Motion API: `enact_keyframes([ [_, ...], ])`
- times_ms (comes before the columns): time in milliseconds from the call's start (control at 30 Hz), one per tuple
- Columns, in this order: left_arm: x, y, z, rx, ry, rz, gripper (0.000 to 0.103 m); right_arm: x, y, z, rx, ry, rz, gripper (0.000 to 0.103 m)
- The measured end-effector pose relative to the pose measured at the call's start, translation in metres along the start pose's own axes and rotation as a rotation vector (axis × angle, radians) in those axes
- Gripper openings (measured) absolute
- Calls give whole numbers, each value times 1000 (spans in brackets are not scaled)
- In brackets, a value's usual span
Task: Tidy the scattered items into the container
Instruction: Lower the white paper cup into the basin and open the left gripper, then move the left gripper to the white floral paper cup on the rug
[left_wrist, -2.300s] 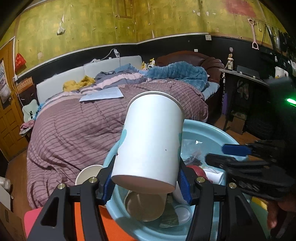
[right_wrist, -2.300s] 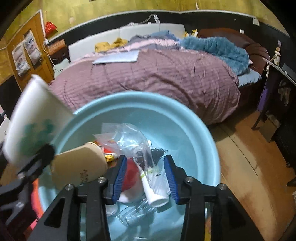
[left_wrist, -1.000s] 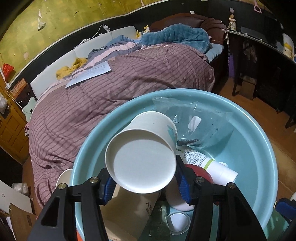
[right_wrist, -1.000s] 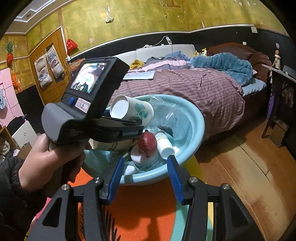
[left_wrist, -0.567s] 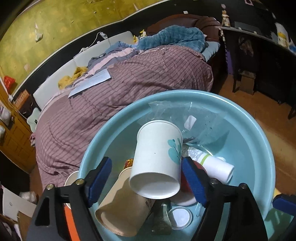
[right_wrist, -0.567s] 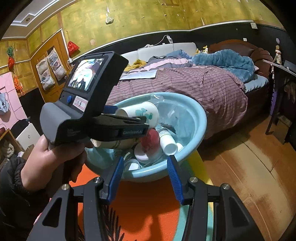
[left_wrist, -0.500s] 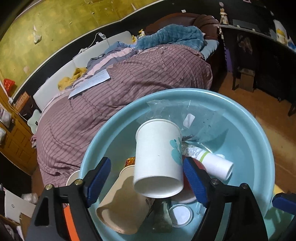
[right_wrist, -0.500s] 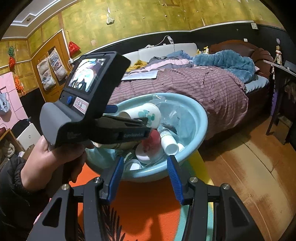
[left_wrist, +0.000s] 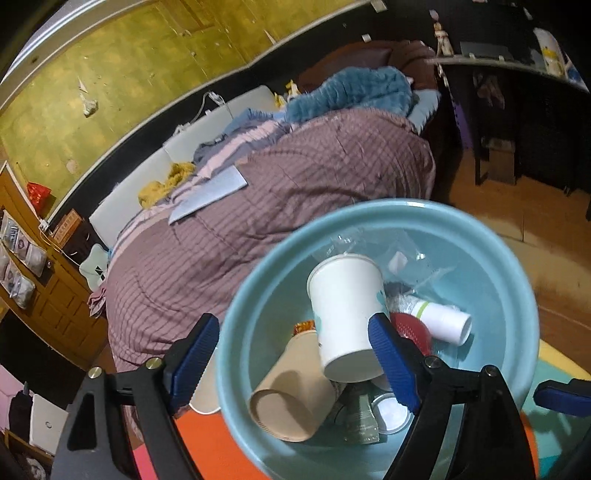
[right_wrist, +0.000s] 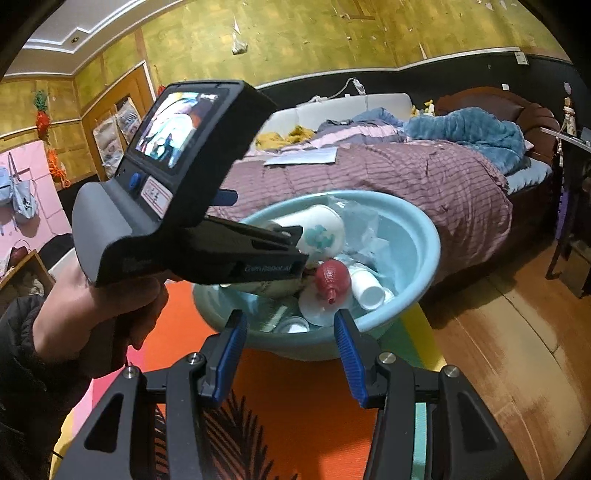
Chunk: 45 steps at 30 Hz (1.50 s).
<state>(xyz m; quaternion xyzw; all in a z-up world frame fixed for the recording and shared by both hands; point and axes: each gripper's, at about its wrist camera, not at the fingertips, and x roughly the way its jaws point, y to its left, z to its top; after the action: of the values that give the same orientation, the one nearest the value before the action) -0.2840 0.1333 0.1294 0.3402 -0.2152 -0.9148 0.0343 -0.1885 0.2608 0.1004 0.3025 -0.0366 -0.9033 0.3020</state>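
The light-blue basin (left_wrist: 236, 332) stands on an orange patterned mat (right_wrist: 303, 387) beside a bed with a purple striped quilt (left_wrist: 295, 184). Inside it a white paper cup (left_wrist: 345, 314) lies tilted, mouth away from the left wrist camera, leaning on a tan paper cup (left_wrist: 291, 391) that lies on its side. Crowded around them are a white tube (left_wrist: 443, 321), a red bulb-shaped thing (right_wrist: 328, 277), a clear plastic bag (left_wrist: 406, 258) and a small round lid (left_wrist: 391, 413).

The left gripper (left_wrist: 295, 362) hangs over the basin's near rim, its jaws just opened and now wide apart — the white cup sits between them, and I cannot tell whether the right pad touches it. The right gripper (right_wrist: 291, 354) hovers above the mat short of the basin, jaws half parted with nothing between them; the left hand (right_wrist: 99, 310) and its tool block part of the basin from that side.

Wooden floor (right_wrist: 517, 332) and peeling yellow walls (right_wrist: 295, 33) surround the scene.
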Motion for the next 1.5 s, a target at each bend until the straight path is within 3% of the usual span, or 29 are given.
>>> enact_keyframes([
  [267,-14,34,-20,-104,-17,-57,89,-6,4,-8,1,-30,21,53],
  [567,-17,108,-78,-304,-66,-10,90,-2,8,-11,-5,-36,52,53],
  [767,4,123,-124,-283,-36,5,90,0,15,-16,-30,-42,92,53],
  [833,13,128,-131,-301,-37,-28,90,0,20,-17,-47,-45,95,53],
  [1000,40,149,-130,-414,19,-166,90,4,27,-21,-71,-37,102,54],
  [1200,60,158,-118,-484,91,-147,90,10,28,-25,-81,-16,98,54],
  [1333,63,156,-107,-474,105,-124,90,11,28,-26,-92,-18,98,55],
  [1500,82,151,-95,-456,184,-88,90,11,28,-27,-96,-18,102,55],
])
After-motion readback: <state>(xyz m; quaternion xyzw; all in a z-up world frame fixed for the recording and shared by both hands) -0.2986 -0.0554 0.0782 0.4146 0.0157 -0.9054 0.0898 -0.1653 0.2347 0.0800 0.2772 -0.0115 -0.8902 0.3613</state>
